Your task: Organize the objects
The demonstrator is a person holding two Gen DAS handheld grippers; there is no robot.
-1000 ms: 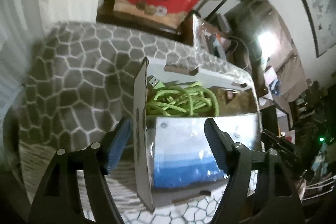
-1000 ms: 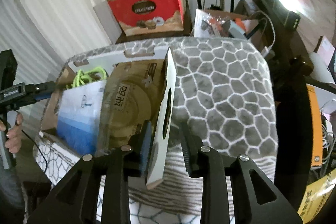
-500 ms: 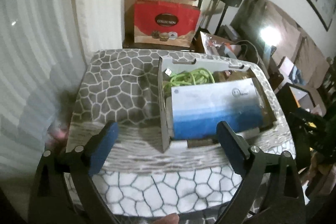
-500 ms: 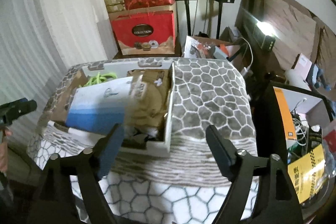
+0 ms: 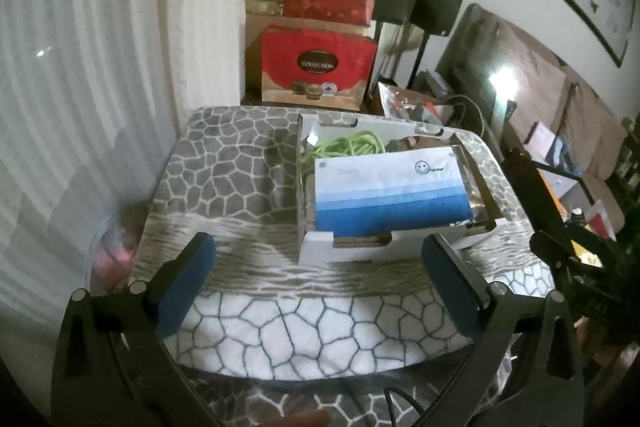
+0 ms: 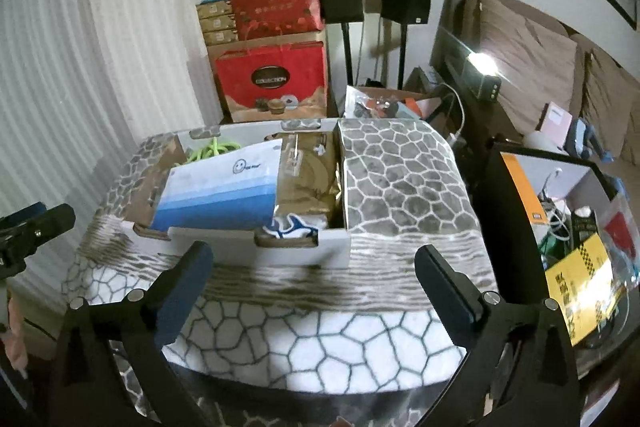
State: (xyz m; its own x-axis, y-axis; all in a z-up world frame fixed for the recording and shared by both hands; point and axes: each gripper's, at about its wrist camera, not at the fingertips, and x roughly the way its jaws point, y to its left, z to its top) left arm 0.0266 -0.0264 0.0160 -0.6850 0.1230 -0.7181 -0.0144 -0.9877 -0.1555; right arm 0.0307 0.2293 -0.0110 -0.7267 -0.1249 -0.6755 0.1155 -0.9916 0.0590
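Both grippers are backing off from the box, the left gripper letting go of its left wall and the right gripper its right wall, their fingers still opening with nothing between them.

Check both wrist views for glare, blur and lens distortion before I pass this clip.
Left wrist view: heavy fisheye bending at the edges, a bright lamp flaring at right, the curtain side soft, the cardboard box fairly sharp. Right wrist view: same barrel distortion, lamp glare at upper right, slight smear along the box front, dim room overall.
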